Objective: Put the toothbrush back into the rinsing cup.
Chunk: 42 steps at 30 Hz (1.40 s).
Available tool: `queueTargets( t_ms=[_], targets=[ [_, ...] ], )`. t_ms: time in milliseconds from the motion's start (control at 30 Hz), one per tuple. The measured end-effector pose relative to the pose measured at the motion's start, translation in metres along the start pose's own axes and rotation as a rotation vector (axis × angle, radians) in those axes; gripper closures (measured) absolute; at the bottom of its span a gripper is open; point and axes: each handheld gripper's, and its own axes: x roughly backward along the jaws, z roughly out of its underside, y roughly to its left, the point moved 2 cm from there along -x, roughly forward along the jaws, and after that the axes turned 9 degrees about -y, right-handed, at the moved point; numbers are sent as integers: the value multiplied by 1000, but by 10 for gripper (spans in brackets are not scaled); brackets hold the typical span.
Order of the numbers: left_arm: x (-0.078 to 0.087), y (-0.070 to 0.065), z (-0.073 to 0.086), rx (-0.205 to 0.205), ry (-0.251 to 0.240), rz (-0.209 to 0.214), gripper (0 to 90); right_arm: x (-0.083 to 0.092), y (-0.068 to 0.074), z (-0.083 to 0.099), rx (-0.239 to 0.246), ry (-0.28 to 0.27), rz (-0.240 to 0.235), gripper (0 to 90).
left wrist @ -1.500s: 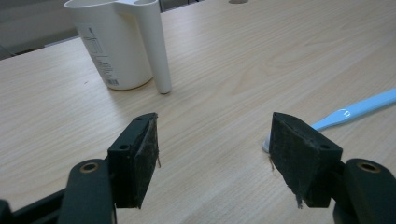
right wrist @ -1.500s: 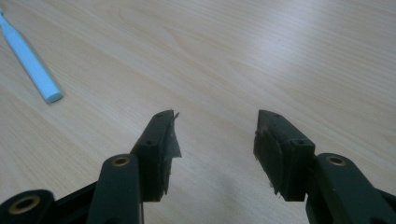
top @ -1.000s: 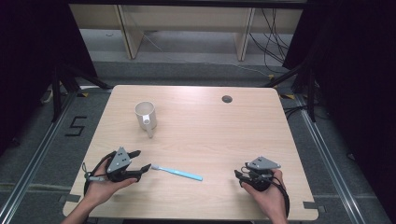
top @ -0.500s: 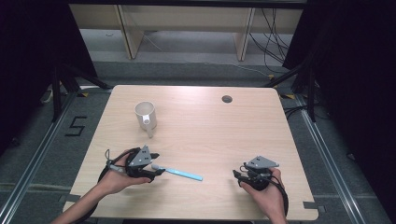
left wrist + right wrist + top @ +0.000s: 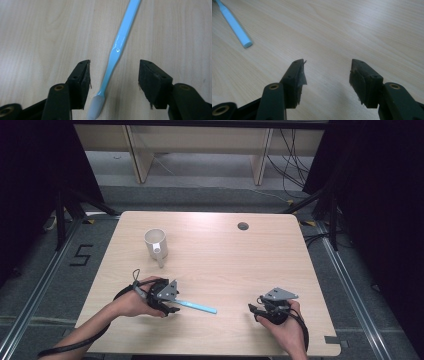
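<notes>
High view first: your left gripper (image 5: 172, 306) sits at about seven o'clock on the table (image 5: 225, 260), right over the head end of the light blue toothbrush (image 5: 197, 306), whose handle runs off toward four o'clock; your right gripper (image 5: 255, 309) rests well apart at five o'clock, so the left is the nearer one. The white mug (image 5: 155, 243) stands upright at ten o'clock and looks empty. Left gripper view: the toothbrush (image 5: 117, 50) lies between your jaws, neck and bristles nearer the left-hand pad (image 5: 83, 82), long axis pointing to one o'clock; the jaws have just been closing, yet neither pad touches it. Right gripper view: your jaws stand wide over bare wood, with the handle tip (image 5: 235, 26) at ten o'clock.
</notes>
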Motion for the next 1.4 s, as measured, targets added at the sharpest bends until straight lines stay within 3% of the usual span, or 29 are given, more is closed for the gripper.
queueTargets(
  t_ms=[33, 100, 267, 367, 467, 567, 600, 633, 667, 700, 767, 867, 933, 1100, 1133, 1333, 1400],
  targets=[
    [-2, -1, -1, 16, 3, 8, 444, 0, 0, 0, 1, 2, -2, 458],
    [-3, 1, -4, -6, 53, 33, 454, -1, -1, -1, 20, -6, -12, 457],
    [-9, 9, -16, -68, 147, 94, 483, 0, 2, 0, -13, 17, -33, 456],
    [-12, 11, -19, -76, 159, 119, 487, 0, 1, 1, 3, 13, -33, 455],
    [-17, 14, -22, -94, 183, 151, 500, -1, 4, 2, -31, 20, -44, 454],
    [-21, 14, -24, -86, 188, 177, 512, -1, 3, 1, -19, 18, -46, 453],
    [-21, 15, -25, -103, 206, 189, 512, 0, 3, 0, -20, 20, -46, 453],
    [-22, 14, -25, -108, 212, 198, 518, -1, 1, 0, 15, 4, -54, 453],
    [-23, 12, -25, -87, 199, 202, 520, -1, 3, -1, -3, 8, -48, 453],
    [-24, 14, -26, -118, 212, 208, 525, 0, 3, -2, -13, 2, -46, 453],
    [-26, 12, -26, -92, 198, 217, 529, -2, 1, -2, 10, -3, -56, 453],
    [-28, 15, -27, -115, 205, 220, 534, -2, 2, -2, -3, 9, -50, 452],
    [-29, 15, -27, -102, 198, 222, 556, -4, 2, -2, 24, 5, -57, 451],
    [-32, 17, -27, -101, 215, 235, 577, -3, 3, -3, 14, 3, -62, 451],
    [-33, 17, -28, -103, 217, 237, 580, -1, 6, -3, -35, 18, -51, 451],
    [-38, 17, -33, -120, 239, 254, 596, -2, 3, -2, 13, 9, -57, 450],
    [-39, 17, -34, -129, 251, 262, 603, -3, 5, -2, 0, 13, -59, 450]
  ],
)
